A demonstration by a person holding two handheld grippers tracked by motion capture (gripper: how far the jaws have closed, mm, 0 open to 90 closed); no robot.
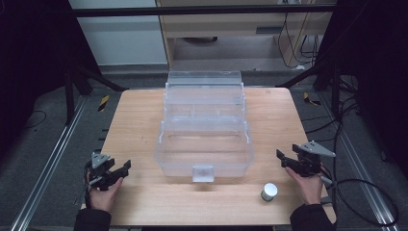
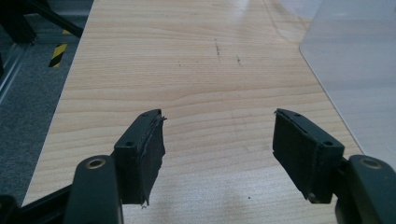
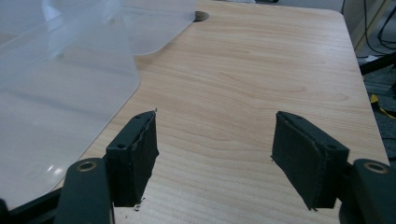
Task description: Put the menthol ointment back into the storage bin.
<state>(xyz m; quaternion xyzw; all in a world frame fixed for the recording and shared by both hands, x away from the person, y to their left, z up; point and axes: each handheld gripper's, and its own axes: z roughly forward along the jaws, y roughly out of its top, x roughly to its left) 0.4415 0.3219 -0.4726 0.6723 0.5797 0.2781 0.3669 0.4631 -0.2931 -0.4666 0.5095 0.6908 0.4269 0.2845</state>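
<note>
Down at the near left corner, the left hand-held gripper (image 1: 124, 169) rests on the wooden tabletop (image 1: 139, 134) with its jaws spread apart and nothing between them. Opposite it, at the right edge, the right hand-held gripper (image 1: 283, 158) is held with its jaws likewise apart and empty. Between the two stands a clear plastic storage box (image 1: 204, 144), its lid folded back toward the far side and a latch (image 1: 202, 173) on its near wall. A small silver cylinder (image 1: 269, 191) stands upright near the right hand (image 1: 306, 185).
</note>
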